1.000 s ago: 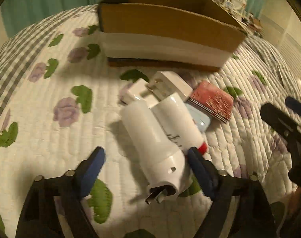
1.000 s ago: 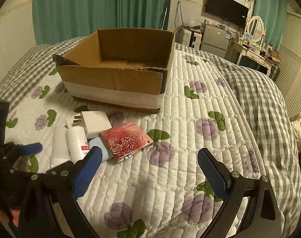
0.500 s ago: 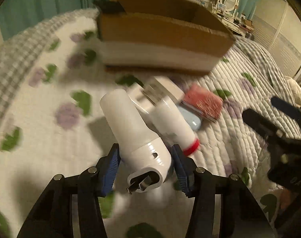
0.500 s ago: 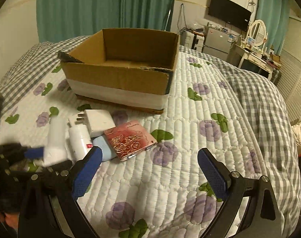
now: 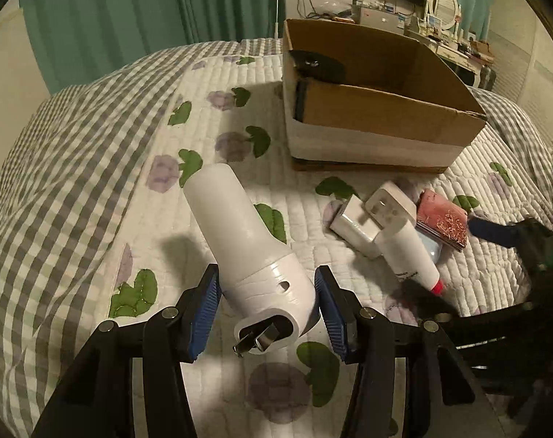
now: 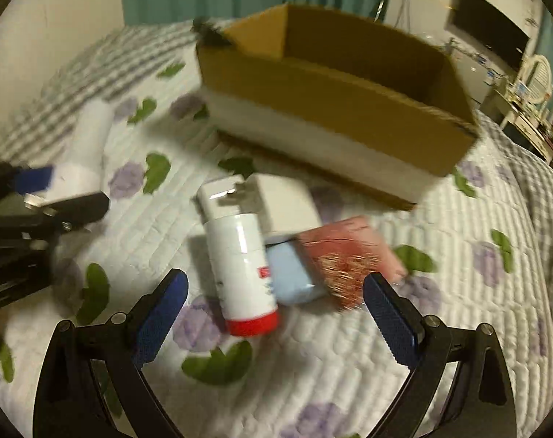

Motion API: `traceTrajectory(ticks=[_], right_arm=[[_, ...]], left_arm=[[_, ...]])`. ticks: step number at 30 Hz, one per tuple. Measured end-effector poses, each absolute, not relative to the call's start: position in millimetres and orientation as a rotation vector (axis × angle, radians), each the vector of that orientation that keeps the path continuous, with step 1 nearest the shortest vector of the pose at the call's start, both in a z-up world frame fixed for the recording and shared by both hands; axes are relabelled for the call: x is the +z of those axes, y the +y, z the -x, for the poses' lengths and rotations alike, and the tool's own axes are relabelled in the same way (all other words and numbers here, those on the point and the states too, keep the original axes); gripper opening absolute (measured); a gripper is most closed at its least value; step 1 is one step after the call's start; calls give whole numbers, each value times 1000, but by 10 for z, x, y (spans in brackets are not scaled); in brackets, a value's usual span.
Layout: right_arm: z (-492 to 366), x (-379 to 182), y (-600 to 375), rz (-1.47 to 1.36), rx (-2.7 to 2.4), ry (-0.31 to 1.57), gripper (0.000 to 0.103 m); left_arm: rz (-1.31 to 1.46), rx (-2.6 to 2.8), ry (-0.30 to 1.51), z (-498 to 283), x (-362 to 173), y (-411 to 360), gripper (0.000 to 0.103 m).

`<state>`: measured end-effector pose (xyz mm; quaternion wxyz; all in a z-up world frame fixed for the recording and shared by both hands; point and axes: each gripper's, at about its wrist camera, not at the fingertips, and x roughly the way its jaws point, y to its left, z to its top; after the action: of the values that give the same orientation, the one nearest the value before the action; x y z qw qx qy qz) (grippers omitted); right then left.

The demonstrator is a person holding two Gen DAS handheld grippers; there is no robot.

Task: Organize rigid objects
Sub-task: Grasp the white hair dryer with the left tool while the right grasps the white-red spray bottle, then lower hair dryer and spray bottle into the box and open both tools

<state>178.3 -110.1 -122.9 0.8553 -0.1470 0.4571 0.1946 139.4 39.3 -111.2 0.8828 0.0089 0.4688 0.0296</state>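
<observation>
My left gripper [image 5: 267, 315] is shut on a white plug-in device [image 5: 247, 252] with metal prongs and holds it above the quilt, left of the pile; it also shows in the right wrist view [image 6: 83, 157]. My right gripper [image 6: 274, 312] is open and empty, low over the pile: a white bottle with a red cap [image 6: 242, 266], white chargers [image 6: 276, 200], a light blue case [image 6: 291, 273] and a red patterned box [image 6: 349, 252]. An open cardboard box [image 6: 335, 98] stands behind the pile; it also shows in the left wrist view [image 5: 378, 109].
The bed is covered by a white floral quilt [image 5: 211, 138] with a grey checked border [image 5: 57, 168]. Teal curtains hang behind. A dresser with a mirror [image 5: 444, 3] and a television stand at the far right.
My left gripper has closed on the white plug-in device, lifted it and carried it left. My right gripper has moved left and down toward the pile.
</observation>
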Motion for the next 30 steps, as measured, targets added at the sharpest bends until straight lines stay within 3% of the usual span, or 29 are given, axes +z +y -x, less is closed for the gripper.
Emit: traceTrajectory(ticks=[2,4,6,9,15,30], right_arm=[[-1821,-1304,-1023,335,396,965,93],[-1854,-1357,-962,350,387,969,79],[-1857,-1383,-929,363,368,954,73],[-1846,-1386,-900,345,426,956,37],[-1755,-1154,-988,291,437,910,36],[-2311,564,-1798,136,399,720,36]], left_arm=[[-13,61,977,-1399,-1126,387,53],[-10,60,973,-1398,-1117,382,53],[-7,58,967,-1375,-1094,364,53],[-5,58,965,-1361,-1062,347,53],[-11,51,914,-1302,-824,282,53],[-77,-75,720,-1942,170,-266,53]])
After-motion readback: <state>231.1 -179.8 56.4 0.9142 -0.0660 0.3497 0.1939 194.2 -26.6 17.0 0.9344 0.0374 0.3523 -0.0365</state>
